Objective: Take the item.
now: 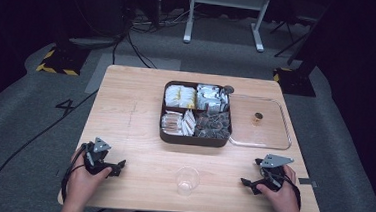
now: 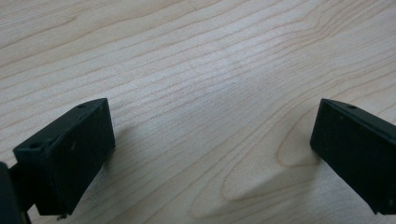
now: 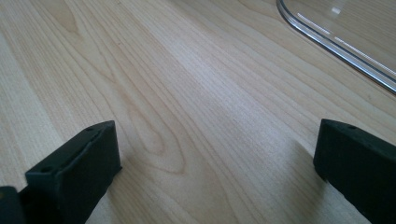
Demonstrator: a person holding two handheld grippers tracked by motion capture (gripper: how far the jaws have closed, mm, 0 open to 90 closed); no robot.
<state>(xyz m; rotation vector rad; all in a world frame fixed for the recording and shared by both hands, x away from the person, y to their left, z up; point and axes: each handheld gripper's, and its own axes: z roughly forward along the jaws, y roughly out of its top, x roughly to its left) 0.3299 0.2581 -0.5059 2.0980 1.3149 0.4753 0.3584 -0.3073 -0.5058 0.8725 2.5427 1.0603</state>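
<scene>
Now idle | left gripper (image 1: 115,165), right gripper (image 1: 247,182): jaws spread, empty | reach cup (image 1: 187,180) gently, grip low, tray (image 1: 194,138) beyond.

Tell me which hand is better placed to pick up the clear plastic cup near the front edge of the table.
Probably the left gripper: its open jaws point across the table toward the clear cup. The right gripper, also open, lies about as near, so it is a close call.
</scene>
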